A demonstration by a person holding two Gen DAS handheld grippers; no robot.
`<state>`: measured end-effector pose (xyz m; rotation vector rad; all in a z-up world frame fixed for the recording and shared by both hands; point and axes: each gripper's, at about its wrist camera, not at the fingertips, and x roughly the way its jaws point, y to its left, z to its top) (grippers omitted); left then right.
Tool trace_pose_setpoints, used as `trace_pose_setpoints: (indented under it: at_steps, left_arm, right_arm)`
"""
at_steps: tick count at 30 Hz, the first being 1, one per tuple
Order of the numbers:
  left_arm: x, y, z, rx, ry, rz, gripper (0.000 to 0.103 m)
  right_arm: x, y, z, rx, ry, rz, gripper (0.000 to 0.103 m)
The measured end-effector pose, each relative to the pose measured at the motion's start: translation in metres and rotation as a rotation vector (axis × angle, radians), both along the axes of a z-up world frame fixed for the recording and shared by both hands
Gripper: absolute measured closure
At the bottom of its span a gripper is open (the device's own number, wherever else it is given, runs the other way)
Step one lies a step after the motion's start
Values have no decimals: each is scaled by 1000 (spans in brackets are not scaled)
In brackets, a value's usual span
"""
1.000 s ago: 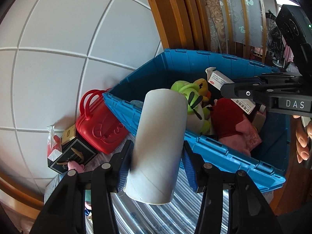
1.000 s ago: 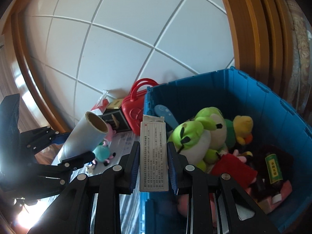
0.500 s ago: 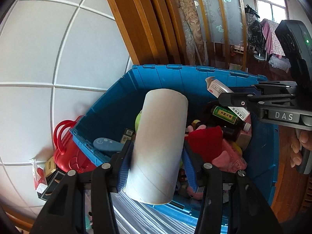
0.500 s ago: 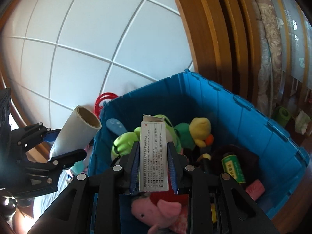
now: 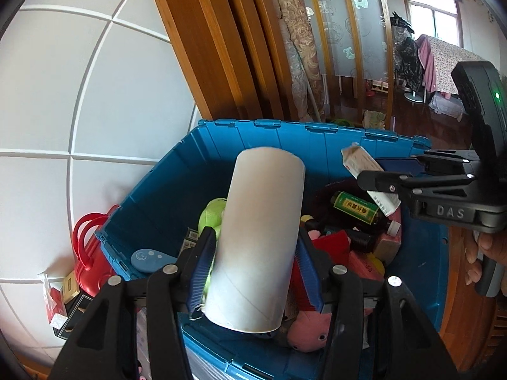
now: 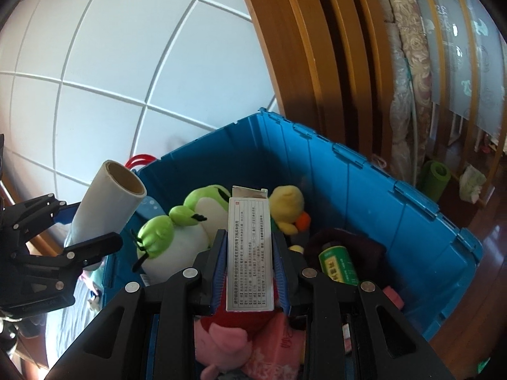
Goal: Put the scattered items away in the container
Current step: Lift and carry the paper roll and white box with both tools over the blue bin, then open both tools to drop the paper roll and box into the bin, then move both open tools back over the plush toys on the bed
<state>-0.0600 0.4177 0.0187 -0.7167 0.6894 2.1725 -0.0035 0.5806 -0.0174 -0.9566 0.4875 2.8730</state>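
My left gripper (image 5: pixel 253 262) is shut on a white roll with a cardboard core (image 5: pixel 259 237), held above the near-left part of the blue plastic bin (image 5: pixel 285 133). The roll also shows in the right wrist view (image 6: pixel 104 202). My right gripper (image 6: pixel 250 272) is shut on a white printed medicine box (image 6: pixel 250 253), held over the middle of the bin (image 6: pixel 364 196); the box also shows in the left wrist view (image 5: pixel 364 164). The bin holds a green frog plush (image 6: pixel 177 231), a yellow duck plush (image 6: pixel 286 205), a green-labelled bottle (image 6: pixel 337 262) and pink plush items (image 6: pixel 228 342).
A red toy handbag (image 5: pixel 88 253) and small boxes (image 5: pixel 69 288) lie left of the bin against the white panelled wall (image 5: pixel 63 95). A blue remote-like item (image 5: pixel 152 258) rests on the bin's left rim. Wooden door frames (image 6: pixel 301 63) stand behind the bin.
Both grippers have moved forward over the bin with their items still held. The bin's inside now fills more of both views.
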Motion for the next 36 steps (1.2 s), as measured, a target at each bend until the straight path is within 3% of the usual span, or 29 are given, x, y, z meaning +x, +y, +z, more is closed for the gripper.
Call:
trace_pose_setpoints:
  at_steps: [1,2,12,21,28,36]
  left_arm:
    - [-2,-2,2,12,12,18,12]
    - [-3,-6,5,30,20,31,5]
    - [-19,-54,-2,-8,28,158,3]
    - [-19,-112,-18,2,-11,216,3]
    - [-18,-186,-38,5,-55,278,3]
    - [-28,-302,-63,1,-83,394,3]
  right_arm:
    - [0,0,1,6,0,-9,26]
    - [1,1,1,5,11,-18,2]
    - [-4,-19,0,1,14,13,1]
    - [-4,-77,13,33,17,92,0]
    - [-6,-142,13,58,-2,152,0]
    - [-22,-231,2,82,-41,221,0]
